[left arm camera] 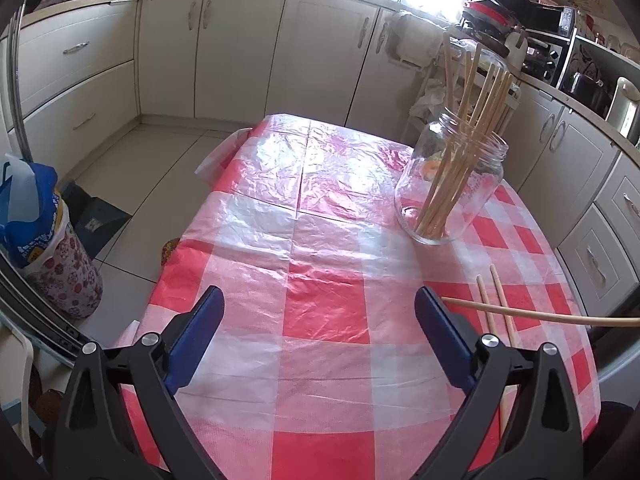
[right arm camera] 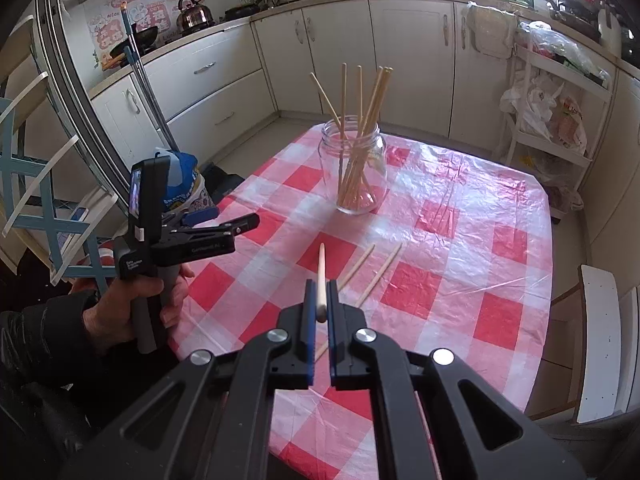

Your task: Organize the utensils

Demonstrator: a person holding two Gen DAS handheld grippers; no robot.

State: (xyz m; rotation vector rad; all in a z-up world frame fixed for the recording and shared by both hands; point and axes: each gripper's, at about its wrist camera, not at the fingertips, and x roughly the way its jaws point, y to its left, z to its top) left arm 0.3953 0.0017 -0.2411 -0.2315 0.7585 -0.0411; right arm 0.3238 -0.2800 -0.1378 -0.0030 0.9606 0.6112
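Note:
A clear glass jar (right arm camera: 354, 168) holding several wooden chopsticks stands on the red-and-white checked table (right arm camera: 472, 240); the left wrist view has the jar (left arm camera: 452, 184) at the right. My right gripper (right arm camera: 321, 300) is shut on one chopstick (right arm camera: 321, 280), which points up and forward above the table. Two loose chopsticks (right arm camera: 372, 272) lie on the cloth just beyond it, also seen as chopsticks (left arm camera: 496, 304) in the left wrist view. My left gripper (left arm camera: 320, 316) is open over the cloth with nothing between its blue pads. The held chopstick (left arm camera: 552, 316) crosses at its right.
A person's hand (right arm camera: 120, 312) grips the left tool at the table's left edge. A flowered bin with a blue bag (left arm camera: 48, 240) stands on the floor at the left. White cabinets (left arm camera: 240, 52) line the back. A white rack with bags (right arm camera: 556, 120) stands right.

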